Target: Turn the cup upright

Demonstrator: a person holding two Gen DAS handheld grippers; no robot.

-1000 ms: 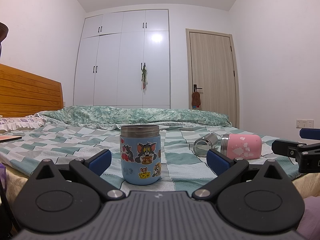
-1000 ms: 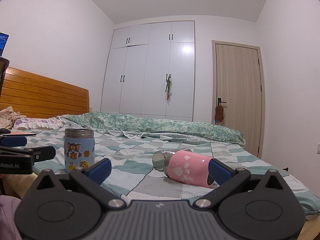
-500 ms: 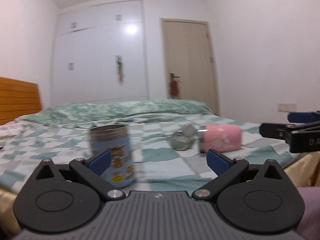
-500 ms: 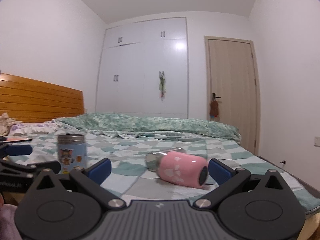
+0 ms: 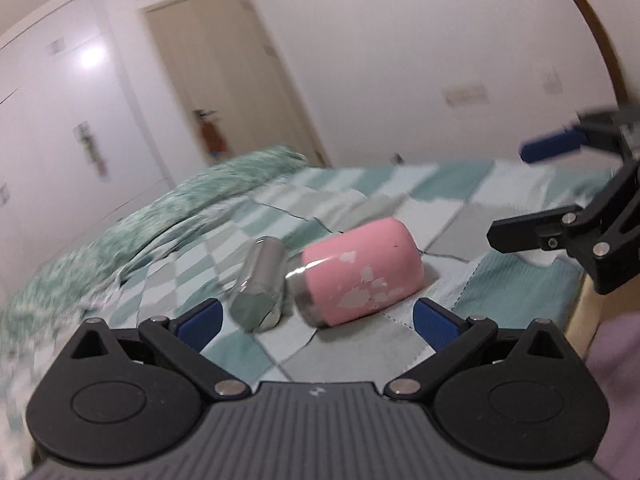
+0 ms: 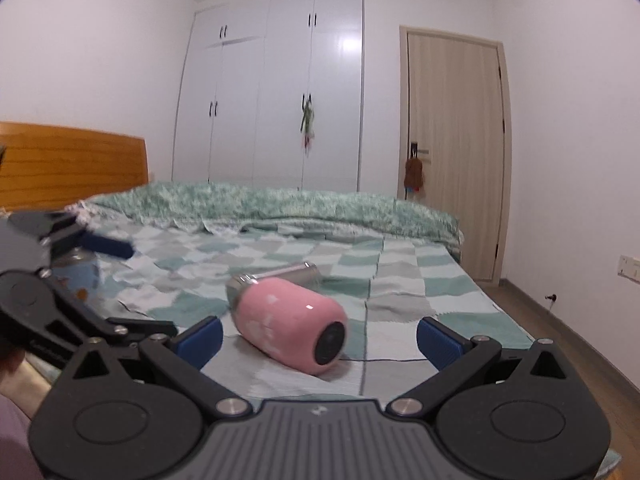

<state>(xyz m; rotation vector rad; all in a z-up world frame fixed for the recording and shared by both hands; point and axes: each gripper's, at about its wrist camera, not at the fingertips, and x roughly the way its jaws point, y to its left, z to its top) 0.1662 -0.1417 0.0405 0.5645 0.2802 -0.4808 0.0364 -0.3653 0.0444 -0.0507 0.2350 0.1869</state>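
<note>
A bedroom with white walls, a white wardrobe (image 6: 272,88) and a pale wooden door (image 6: 454,152) holds a bed (image 6: 404,280) covered in a green-and-grey checked sheet, with a rumpled green quilt (image 6: 280,208) along its far side and a wooden headboard (image 6: 72,160) at the left. The pink cup (image 6: 288,326) lies on its side on the sheet, its dark base facing the right wrist camera and its metal neck pointing away. A metal lid (image 5: 260,284) lies on its side just beside the cup's neck. The left tool (image 5: 316,318) has its blue-tipped fingers spread wide, holding nothing, with the cup and lid lying just beyond them. The right tool (image 6: 320,338) is likewise spread wide and empty, the cup resting on the sheet between and beyond its tips. A blue cup (image 6: 78,276) sits at the far left, partly hidden behind the left tool.
</note>
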